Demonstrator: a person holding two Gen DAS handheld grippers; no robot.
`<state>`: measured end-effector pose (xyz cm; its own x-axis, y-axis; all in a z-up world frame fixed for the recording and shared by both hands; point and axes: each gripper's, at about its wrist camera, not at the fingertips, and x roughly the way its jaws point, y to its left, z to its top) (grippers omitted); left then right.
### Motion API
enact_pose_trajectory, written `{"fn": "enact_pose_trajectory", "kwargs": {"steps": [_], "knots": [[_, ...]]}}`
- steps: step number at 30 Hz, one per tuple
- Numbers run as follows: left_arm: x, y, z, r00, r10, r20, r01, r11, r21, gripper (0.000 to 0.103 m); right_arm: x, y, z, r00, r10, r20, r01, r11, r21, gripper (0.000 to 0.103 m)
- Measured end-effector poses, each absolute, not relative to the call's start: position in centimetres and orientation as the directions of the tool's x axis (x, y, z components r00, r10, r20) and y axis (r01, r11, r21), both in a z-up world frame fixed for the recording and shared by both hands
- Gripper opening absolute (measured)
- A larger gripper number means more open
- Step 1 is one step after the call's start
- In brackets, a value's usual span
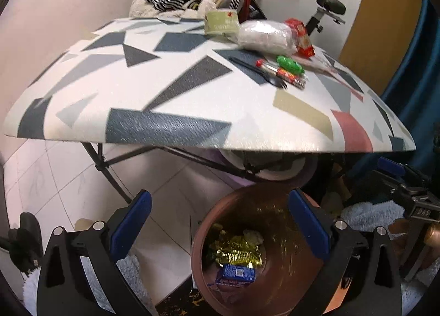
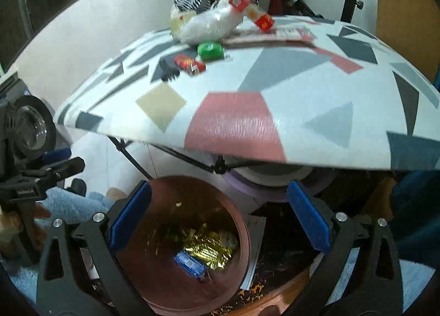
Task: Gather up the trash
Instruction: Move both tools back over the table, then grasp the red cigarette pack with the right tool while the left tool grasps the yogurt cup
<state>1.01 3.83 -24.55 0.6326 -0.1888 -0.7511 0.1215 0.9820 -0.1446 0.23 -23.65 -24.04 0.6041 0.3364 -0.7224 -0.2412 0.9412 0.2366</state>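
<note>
Your left gripper [image 1: 220, 229] and right gripper [image 2: 220, 219] were wide open, empty. Bin [image 1: 203, 236] held gold wrapper [image 1: 238, 251] and blue packet [image 1: 236, 274]; green packet [image 1: 290, 64], fork [image 1: 258, 71] and more remained on the table [image 1: 192, 120].

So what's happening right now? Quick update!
Both grippers open, empty, above the bin. Gold wrapper and blue packet inside. Green wrapper remains on the table.

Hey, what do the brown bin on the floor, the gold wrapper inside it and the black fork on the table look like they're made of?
Brown bin: probably smooth plastic, going by the dull sheen on its inner wall. Gold wrapper: likely metallised foil, crinkled and mirror-bright. Black fork: seemingly thin matte plastic, disposable-looking.
</note>
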Motion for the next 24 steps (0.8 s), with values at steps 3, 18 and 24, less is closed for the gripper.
{"fn": "enact_pose_trajectory", "kwargs": {"steps": [3,18,24], "knots": [[1.3,4.3,-23.2,0.66,-0.213,-0.72,0.135,0.977,-0.166,0.097,1.0,-24.5,-23.1,0.615,0.33,-0.717,-0.231,0.944,0.237,0.097],[11.0,7.1,-13.0,0.701,-0.253,-0.667,0.146,0.966,-0.213,0.097,14.1,-25.8,-14.4,0.729,0.07,-0.68,-0.293,0.931,-0.218,0.097],[16.3,8.4,-12.4,0.684,-0.277,-0.675,0.12,0.955,-0.271,0.097,21.8,-23.5,-15.5,0.708,0.018,-0.706,-0.347,0.88,-0.325,0.092]]}}
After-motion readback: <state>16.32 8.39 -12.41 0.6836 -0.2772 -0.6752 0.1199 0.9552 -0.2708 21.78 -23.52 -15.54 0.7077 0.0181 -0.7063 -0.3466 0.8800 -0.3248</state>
